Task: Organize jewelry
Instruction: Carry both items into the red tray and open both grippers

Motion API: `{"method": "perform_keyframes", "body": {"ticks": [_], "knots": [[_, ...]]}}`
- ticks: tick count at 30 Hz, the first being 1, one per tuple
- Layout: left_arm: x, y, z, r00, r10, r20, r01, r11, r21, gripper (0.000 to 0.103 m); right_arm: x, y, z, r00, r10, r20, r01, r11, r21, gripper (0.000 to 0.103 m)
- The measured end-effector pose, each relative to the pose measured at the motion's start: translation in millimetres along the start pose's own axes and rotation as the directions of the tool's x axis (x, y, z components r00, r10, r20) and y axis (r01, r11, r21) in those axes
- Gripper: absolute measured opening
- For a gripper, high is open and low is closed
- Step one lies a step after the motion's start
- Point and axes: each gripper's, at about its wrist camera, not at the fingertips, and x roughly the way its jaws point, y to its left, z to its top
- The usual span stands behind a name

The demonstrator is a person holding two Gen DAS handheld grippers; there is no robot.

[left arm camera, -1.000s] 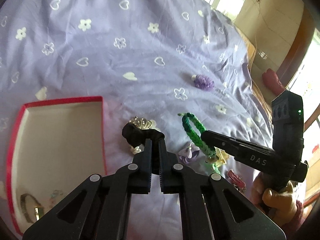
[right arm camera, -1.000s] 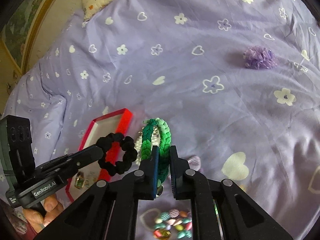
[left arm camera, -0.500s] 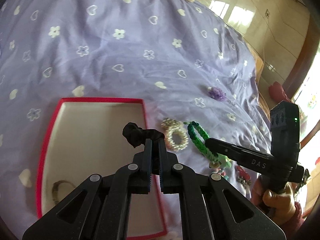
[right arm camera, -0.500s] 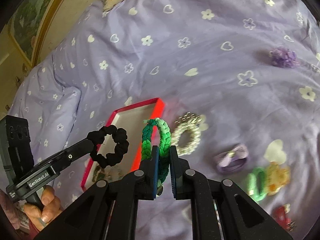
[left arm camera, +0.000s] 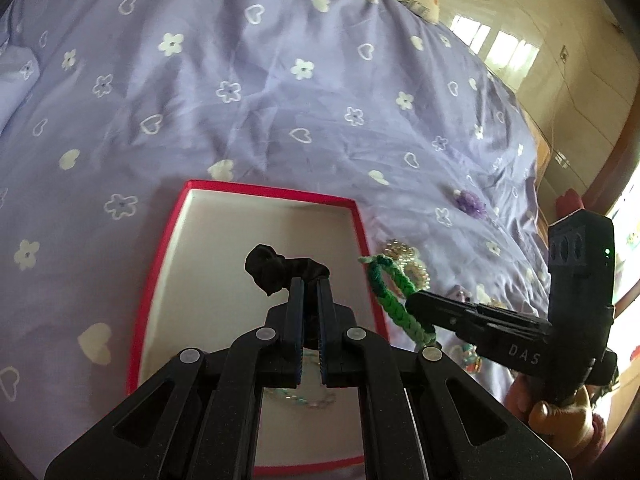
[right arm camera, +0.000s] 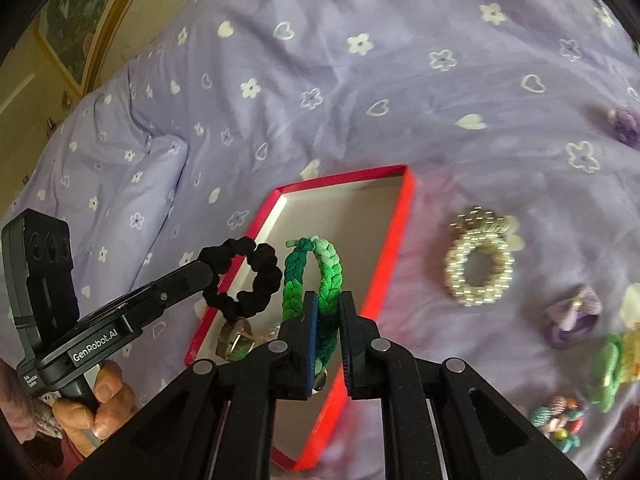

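Observation:
My left gripper is shut on a black scrunchie and holds it above the white inside of the red-rimmed box. From the right wrist view the same scrunchie hangs over the box's left rim. My right gripper is shut on a green braided bracelet, held over the box; in the left wrist view that bracelet sits at the box's right rim. A few pieces lie in the box's near end.
A purple bedsheet with white hearts and flowers lies under everything. Right of the box lie a pearl bracelet, a purple bow tie, green and multicoloured pieces, and a purple scrunchie farther off. A hand grips each handle.
Both grippers have travelled left from the loose jewelry to above the red box, each still holding its piece. The box now lies under the fingers in both views.

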Motion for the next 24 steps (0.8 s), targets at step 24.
{"method": "perform_keyframes", "body": {"ticks": [24], "knots": [[69.0, 64.1, -20.1, 0.981, 0.119, -0.152, -0.132, 0.989, -0.074, 0.005, 92.7, 21.3, 5.4, 0.982, -0.122, -0.145, 0.105, 0.987, -0.121, 0.01]]}}
